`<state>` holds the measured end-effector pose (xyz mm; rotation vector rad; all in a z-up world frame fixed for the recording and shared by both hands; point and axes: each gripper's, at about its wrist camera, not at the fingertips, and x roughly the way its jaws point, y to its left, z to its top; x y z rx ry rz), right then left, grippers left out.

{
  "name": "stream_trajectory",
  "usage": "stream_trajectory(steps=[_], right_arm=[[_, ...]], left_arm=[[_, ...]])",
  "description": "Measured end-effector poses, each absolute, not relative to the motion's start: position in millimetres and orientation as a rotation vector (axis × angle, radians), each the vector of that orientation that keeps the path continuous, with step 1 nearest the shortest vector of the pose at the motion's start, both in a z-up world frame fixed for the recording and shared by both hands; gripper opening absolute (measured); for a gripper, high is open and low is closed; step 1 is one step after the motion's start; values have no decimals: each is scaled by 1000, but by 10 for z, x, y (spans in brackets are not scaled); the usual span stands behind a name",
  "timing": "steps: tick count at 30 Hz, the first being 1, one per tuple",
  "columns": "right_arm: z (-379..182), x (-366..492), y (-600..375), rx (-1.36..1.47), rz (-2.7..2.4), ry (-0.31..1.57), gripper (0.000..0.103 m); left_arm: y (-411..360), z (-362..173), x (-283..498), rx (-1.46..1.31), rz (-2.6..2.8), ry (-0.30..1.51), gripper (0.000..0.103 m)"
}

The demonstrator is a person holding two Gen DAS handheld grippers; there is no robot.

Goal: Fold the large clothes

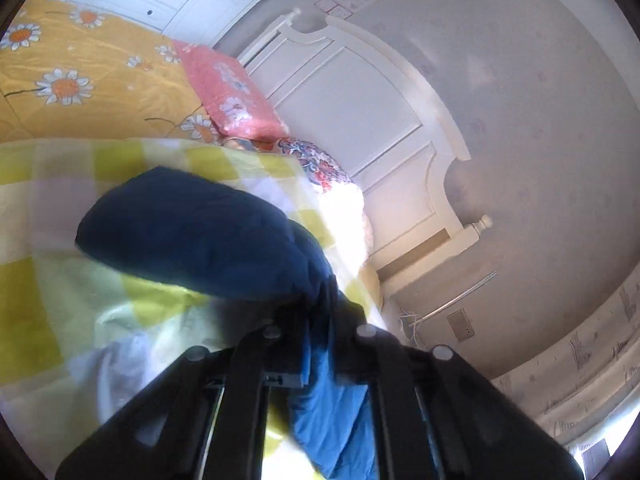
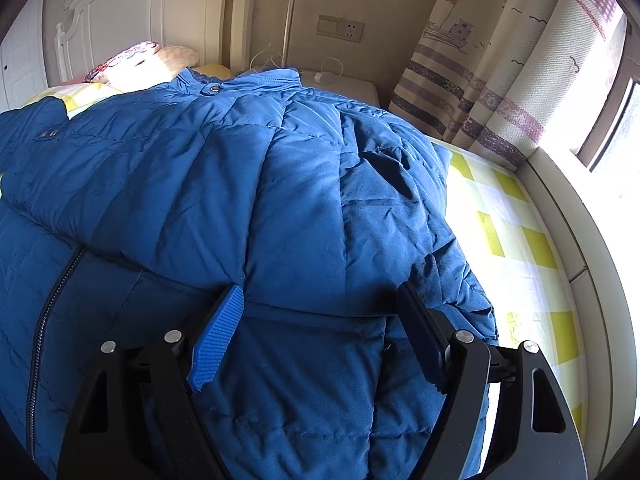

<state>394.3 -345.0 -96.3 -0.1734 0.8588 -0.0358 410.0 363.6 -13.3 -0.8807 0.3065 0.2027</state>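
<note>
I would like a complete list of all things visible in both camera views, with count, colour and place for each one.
Padded quilted jacket: 1, blue, spread on the bed; one end lifted in the left gripper.
Checked bedsheet: 1, yellow and white, under the jacket.
Daisy-print quilt: 1, orange, far side of the bed.
Floral pillows: 2 at least, pink and multicolour, by the headboard.
Wooden headboard: 1, white, against the wall.
Boat-print curtain: 1, cream with purple stripes, beside the window.
Wall socket panel: 1, beige, near the headboard.
Left gripper: black, closed on jacket fabric.
Right gripper: black with blue pads, open above the jacket.
</note>
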Motion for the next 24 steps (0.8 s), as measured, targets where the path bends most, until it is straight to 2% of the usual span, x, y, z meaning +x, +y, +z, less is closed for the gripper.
stream_trajectory(steps=[5,8,10,14,17,19,21,23,24], right_arm=[[-942,3918,-3443,-190,-64,838,74],[-928,3910,-3482,-180,-86,829,74],[-917,3903,-3539,-157,-105,824,74],[-907,3887,-3710,-68,-124,822,74],[-915,3883,-3819,-7,-129,825,74],[-924,3889,-3859,16,-125,829,74],[-926,3890,-3870,25,-121,830,74],[-925,3884,-3868,28,-119,828,74],[-924,3880,-3875,33,-116,827,74]], left_arm=[[2085,624,4234,-511,-62,276,6],[948,779,4218,-224,-179,318,6],[266,641,4216,-71,-238,366,6],[-811,7,4175,155,-387,572,6],[-1357,-598,4162,357,-425,709,10],[-1474,-875,4083,475,-380,719,12],[-1457,-862,4068,484,-390,724,19],[-1359,-772,4020,457,-440,736,46],[-1303,-670,3959,437,-466,721,50]])
